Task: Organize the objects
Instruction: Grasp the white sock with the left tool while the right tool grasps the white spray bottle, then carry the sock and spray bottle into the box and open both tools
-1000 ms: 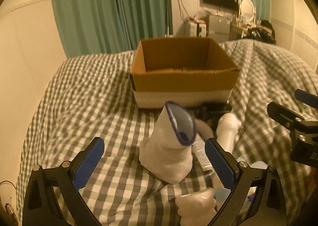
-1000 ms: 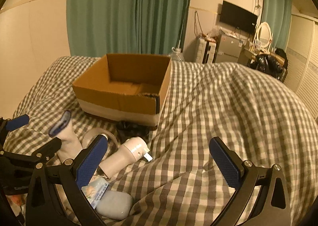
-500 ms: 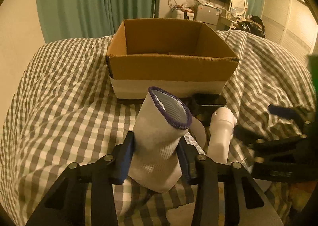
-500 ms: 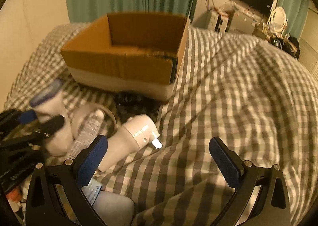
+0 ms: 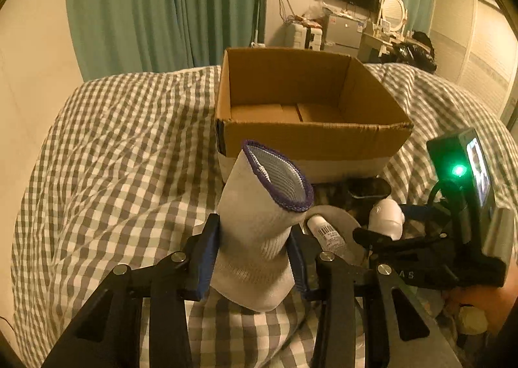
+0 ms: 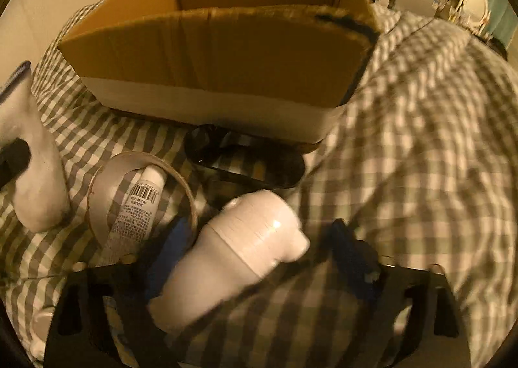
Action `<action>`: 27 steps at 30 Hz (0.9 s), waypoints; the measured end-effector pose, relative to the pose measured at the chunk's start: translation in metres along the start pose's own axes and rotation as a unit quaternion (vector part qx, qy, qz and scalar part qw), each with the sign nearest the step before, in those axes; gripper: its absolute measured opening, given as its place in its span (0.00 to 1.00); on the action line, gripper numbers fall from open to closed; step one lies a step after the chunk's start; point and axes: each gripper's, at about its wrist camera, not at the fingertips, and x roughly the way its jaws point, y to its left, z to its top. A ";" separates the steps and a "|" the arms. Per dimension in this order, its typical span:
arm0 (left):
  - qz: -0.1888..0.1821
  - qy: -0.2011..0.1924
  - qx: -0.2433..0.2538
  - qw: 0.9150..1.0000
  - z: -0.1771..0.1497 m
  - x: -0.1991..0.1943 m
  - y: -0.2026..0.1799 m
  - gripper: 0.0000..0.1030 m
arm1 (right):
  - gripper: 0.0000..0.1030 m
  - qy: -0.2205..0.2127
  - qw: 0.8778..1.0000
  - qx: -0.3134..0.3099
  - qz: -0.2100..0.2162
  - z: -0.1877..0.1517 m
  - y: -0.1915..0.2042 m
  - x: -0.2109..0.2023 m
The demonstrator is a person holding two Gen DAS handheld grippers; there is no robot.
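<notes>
My left gripper (image 5: 255, 251) is shut on a white sock with a purple cuff (image 5: 262, 222), held upright above the checked bedspread; the sock also shows at the left of the right wrist view (image 6: 29, 154). An open cardboard box (image 5: 310, 138) stands just beyond it, and fills the top of the right wrist view (image 6: 220, 54). My right gripper (image 6: 259, 258) is open, its blue-padded fingers on either side of a white cylindrical device (image 6: 239, 251) lying on the bed. The view is blurred.
A tape roll (image 6: 136, 180) lies left of the device with a white barcode tube (image 6: 139, 206) resting in it. A dark glossy object (image 6: 246, 164) lies against the box front. The checked bedspread (image 5: 113, 157) covers the bed. Green curtains hang behind.
My left gripper closed on the sock and lifted it. My right gripper moved down and forward to straddle the white device, its fingers narrower than before.
</notes>
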 end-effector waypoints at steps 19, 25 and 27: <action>0.004 -0.033 -0.015 0.999 -0.008 -0.057 -0.005 0.39 | 0.59 -0.162 0.987 -0.019 -0.001 -0.019 0.007 -0.118; 0.012 -0.047 -0.010 0.999 0.013 -0.082 -0.008 0.39 | 0.59 -0.206 0.977 -0.042 -0.025 0.001 0.012 -0.168; 0.010 -0.057 -0.005 0.998 0.024 -0.092 -0.009 0.39 | 0.59 -0.218 0.974 -0.048 -0.029 0.002 0.010 -0.179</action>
